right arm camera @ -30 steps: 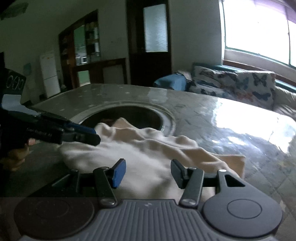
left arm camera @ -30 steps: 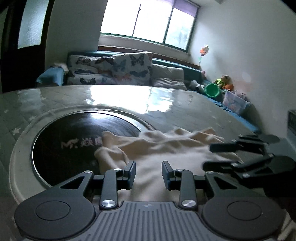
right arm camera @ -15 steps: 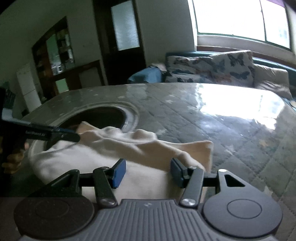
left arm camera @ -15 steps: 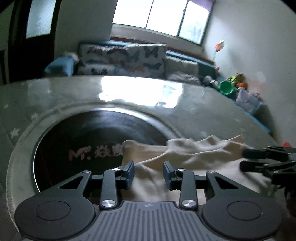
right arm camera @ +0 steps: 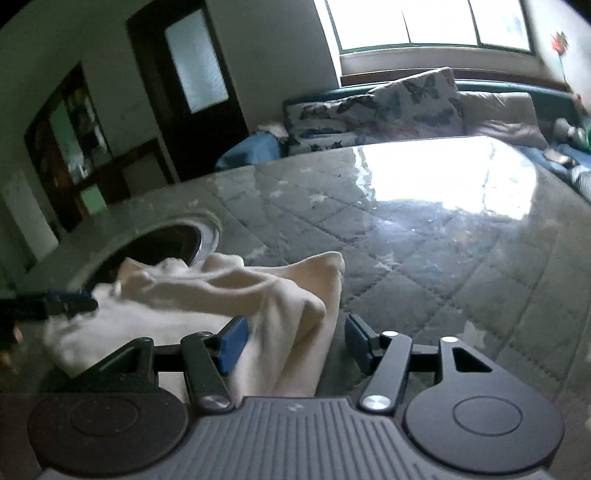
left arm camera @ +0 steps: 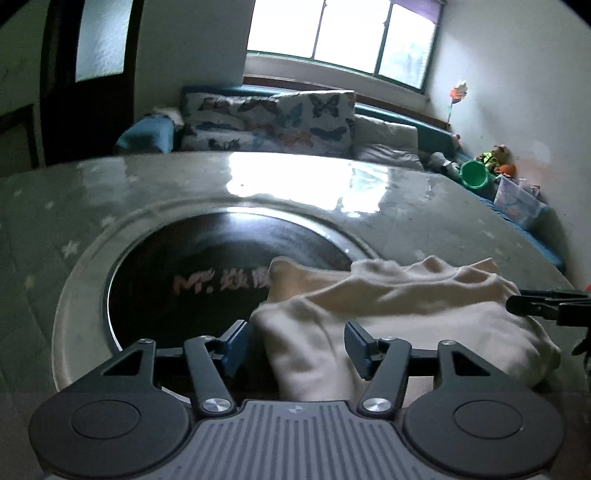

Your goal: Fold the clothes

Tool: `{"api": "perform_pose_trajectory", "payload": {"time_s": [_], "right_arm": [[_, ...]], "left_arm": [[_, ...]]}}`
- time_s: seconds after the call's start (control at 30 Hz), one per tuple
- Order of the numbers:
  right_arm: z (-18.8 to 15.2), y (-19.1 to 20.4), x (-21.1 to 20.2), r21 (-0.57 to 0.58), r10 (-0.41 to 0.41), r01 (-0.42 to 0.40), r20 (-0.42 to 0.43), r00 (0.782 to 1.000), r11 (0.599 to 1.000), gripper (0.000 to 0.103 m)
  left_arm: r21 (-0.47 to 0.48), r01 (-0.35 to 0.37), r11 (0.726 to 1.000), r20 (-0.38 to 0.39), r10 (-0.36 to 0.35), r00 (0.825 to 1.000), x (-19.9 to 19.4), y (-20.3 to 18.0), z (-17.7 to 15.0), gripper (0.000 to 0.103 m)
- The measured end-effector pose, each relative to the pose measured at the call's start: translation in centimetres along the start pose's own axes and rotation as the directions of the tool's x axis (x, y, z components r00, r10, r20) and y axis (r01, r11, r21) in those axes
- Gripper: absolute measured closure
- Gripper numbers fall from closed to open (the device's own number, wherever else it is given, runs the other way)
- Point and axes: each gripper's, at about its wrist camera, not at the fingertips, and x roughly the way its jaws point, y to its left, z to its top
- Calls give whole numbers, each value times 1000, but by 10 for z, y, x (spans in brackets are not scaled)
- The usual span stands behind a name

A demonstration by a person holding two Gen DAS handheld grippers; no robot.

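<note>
Widened since the earlier frame: left gripper (left arm camera: 297, 346) fingers, formerly narrower. Cream garment (left arm camera: 399, 317) lying bunched on counter (right arm camera: 424, 258), one end draped over rim of dark round recess (left arm camera: 192, 266). Right gripper (right arm camera: 295, 341) likewise spread, gripping nothing; cloth between both pairs, apparently staged for pinching. Recess contents otherwise indiscernible.

Domestic living and dining room.
A long sofa (left arm camera: 384, 136) with butterfly-print cushions (left arm camera: 273, 122) runs beneath a wide window (left arm camera: 343, 33); toys and a green bucket (left arm camera: 474, 173) lie at its end. A large round table (right arm camera: 443, 251) under a quilted cover carries a dark inset hotplate (left arm camera: 207, 273). A dark door (right arm camera: 192, 85), cabinet shelving (right arm camera: 77, 140) and a white fridge (right arm camera: 26, 221) stand behind.
</note>
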Motion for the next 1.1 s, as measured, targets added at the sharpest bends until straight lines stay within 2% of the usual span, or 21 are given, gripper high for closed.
{"api": "perform_pose_trajectory", "payload": {"time_s": [0.23, 0.3, 0.37, 0.43, 0.53, 0.67, 0.77, 0.9, 1.1], "right_arm": [[-1, 8, 4, -2, 21, -21, -4, 1000, 1000, 44], [-1, 9, 5, 7, 17, -17, -3, 1000, 1000, 58], [-1, 9, 5, 18, 22, -22, -9, 1000, 1000, 69], [-2, 9, 4, 27, 27, -26, -8, 1000, 999, 73], [-3, 8, 1, 43, 34, -35, 13, 999, 998, 83], [-5, 7, -5, 47, 40, -42, 35, 999, 998, 89], [-5, 7, -17, 42, 39, -41, 66, 997, 998, 92], [-5, 3, -39, 3, -10, 9, 96, 995, 1000, 93], [-2, -34, -72, -3, -169, 170, 109, 980, 985, 93]], "left_arm": [[-40, 31, 999, -38, -32, 999, 6, 2, -3, 44], [-55, 56, 997, -43, -58, 997, 7, 1, -2, 45], [-60, 60, 996, -44, -63, 997, 7, -1, -2, 50], [-72, 57, 996, -43, -61, 997, 7, -1, -2, 70], [-116, 62, 991, -45, -67, 997, 8, 3, -1, 80], [-118, 71, 990, -20, -74, 997, 1, -2, 1, 85], [-109, 114, 987, 8, -114, 993, -6, -11, 8, 86], [-54, 188, 981, 31, -186, 982, -10, -34, 23, 87], [44, 295, 954, -9, -295, 955, 15, -88, 44, 91]]}}
